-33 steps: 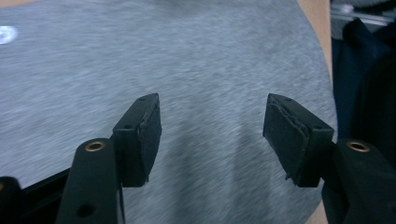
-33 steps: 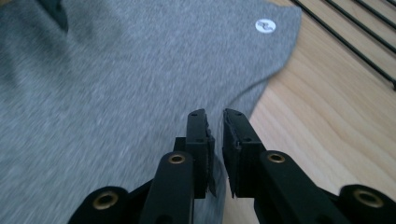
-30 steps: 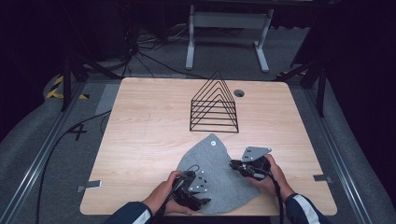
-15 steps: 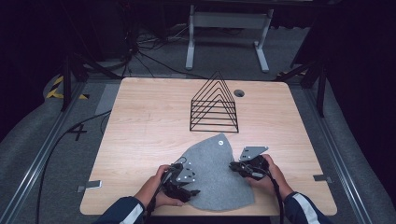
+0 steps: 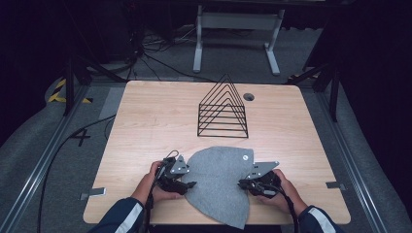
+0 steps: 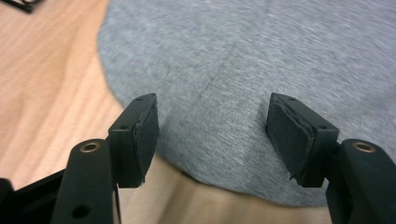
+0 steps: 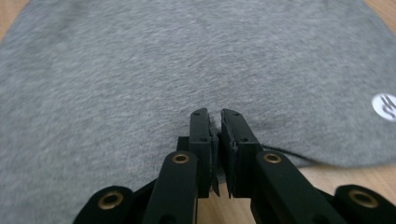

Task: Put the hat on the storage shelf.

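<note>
1. Since 1 s ago, high view: both hands have slid apart. The left gripper [image 5: 188,185] has gone from on top of the grey cloth [image 5: 221,182] to its left edge, and the right gripper [image 5: 241,184] has shifted to the cloth's right edge. The cloth has rotated/spread a bit and its near tip now reaches the table's near edge.
2. High view: the cloth is soft grey felt-like fabric, a flat rounded teardrop. Its long axis runs near-far, with the broad end far and the narrow tip near, pointing slightly right. A small white round tag [image 5: 246,157] sits at its far right corner. It lies near-centre on the light wood table [image 5: 155,116].
3. High view: the black wire rack [image 5: 223,108], a row of triangular frames, stands beyond the cloth, apart from it.
4. Left gripper view: the jaws are spread wide, with the black rubbery pads [image 6: 145,135] worn at the edges. The cloth's curved edge [image 6: 224,93] lies between and beyond them, not pinched. Fine knit texture; faint crease line.
5. Right gripper view: the jaws are pressed nearly together at the cloth's edge [image 7: 187,70], pinching a small pucker of fabric. The white logo tag [image 7: 385,107] is at right, and a dark thread trails off the hem.
</note>
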Demonstrator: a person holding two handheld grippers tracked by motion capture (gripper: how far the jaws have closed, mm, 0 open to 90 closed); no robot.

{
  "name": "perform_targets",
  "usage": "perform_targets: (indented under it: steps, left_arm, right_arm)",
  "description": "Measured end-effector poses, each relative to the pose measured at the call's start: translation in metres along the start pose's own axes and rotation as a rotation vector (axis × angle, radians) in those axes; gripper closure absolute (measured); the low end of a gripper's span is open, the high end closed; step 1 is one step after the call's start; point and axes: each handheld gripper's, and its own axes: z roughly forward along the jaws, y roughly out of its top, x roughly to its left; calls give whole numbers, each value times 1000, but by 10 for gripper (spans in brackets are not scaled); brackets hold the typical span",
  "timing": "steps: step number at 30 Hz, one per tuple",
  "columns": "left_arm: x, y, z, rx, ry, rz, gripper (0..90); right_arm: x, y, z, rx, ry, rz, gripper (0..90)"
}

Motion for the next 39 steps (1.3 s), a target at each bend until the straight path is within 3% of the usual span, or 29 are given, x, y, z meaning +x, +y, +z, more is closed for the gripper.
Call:
perform_targets:
  steps: [4, 8, 11, 16, 18, 21, 23, 24, 27, 30, 33, 35, 37, 39]
  left_arm:
    - [16, 2, 5, -22, 9, -29, 354]
    - [34, 5, 13, -38, -5, -73, 348]
    - [41, 9, 17, -41, 0, -92, 348]
    - [44, 18, 19, -20, 48, -86, 326]
    - [37, 21, 9, -43, 55, -78, 330]
    - [23, 26, -6, -93, 46, -78, 329]
    - [7, 28, -12, -102, 23, -46, 325]
    - [7, 28, -12, -102, 23, -46, 327]
    - [-24, 29, -8, -65, -24, 22, 329]
    - [-50, 29, 1, -15, -66, 94, 328]
    - [-68, 28, 6, 7, -96, 108, 324]
    - [-75, 26, 7, 31, -94, 130, 324]
    - [-76, 24, 7, 42, -90, 134, 322]
    - [-71, 18, 6, 45, -90, 109, 316]
  right_arm:
    - [7, 0, 0, 0, 26, -8, 835]
    - [16, 3, 1, 8, 17, -29, 834]
    - [19, 5, 3, 6, 26, -35, 834]
    - [25, 10, 6, 6, 24, -34, 786]
    - [25, 12, 4, 5, 11, -42, 725]
    - [17, 12, -6, -49, -30, -23, 726]
    - [7, 11, -14, -83, -79, -4, 729]
    - [7, 11, -14, -83, -79, -4, 729]
    - [-17, 4, -25, -102, -201, 26, 749]
    - [-39, -5, -27, -93, -262, 57, 773]
    - [-52, -13, -25, -70, -271, 83, 787]
    - [-58, -17, -22, -53, -261, 108, 789]
    - [-61, -21, -21, -34, -258, 112, 790]
    - [-61, -22, -20, -20, -254, 112, 789]
